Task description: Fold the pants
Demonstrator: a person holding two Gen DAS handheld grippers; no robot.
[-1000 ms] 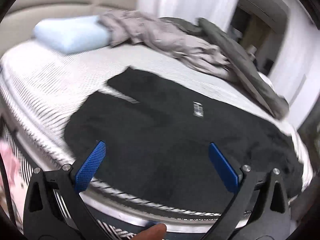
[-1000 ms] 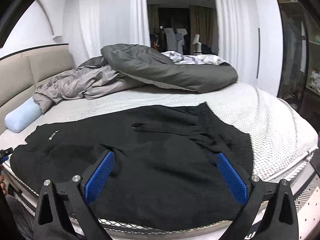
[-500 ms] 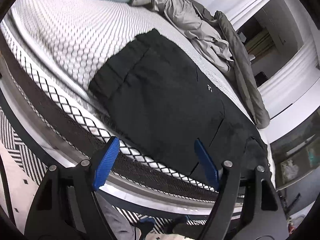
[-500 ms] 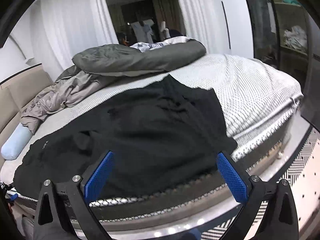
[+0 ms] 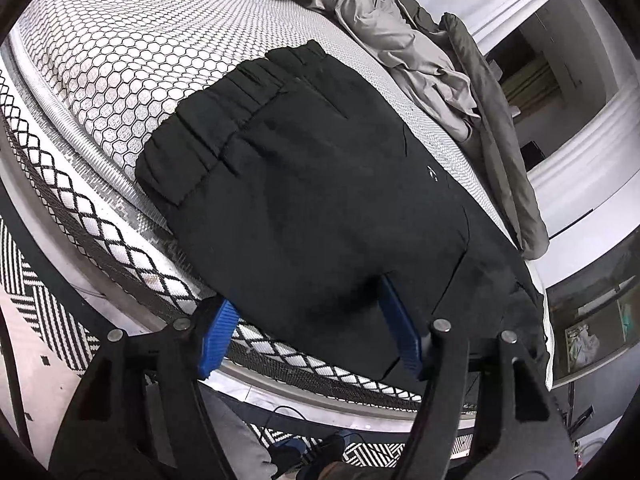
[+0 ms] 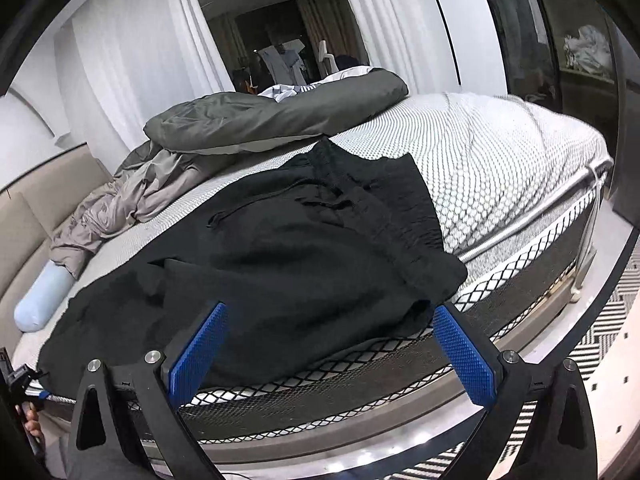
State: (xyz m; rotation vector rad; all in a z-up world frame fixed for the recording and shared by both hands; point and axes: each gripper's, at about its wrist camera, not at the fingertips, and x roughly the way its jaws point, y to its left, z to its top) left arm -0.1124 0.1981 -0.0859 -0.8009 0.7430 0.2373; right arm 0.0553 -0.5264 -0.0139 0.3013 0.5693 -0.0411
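Between the fingers of the left gripper [image 5: 310, 330], which have just been narrowing, lies the near edge of the black pants [image 5: 320, 184], not yet pinched. Right gripper [image 6: 330, 344] gapes wide at the other end, ready for the fold.

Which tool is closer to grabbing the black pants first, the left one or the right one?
Probably the left tool: its jaws have just been closing and the black pants hem already sits between its pads. The right tool is open, short of the cloth.
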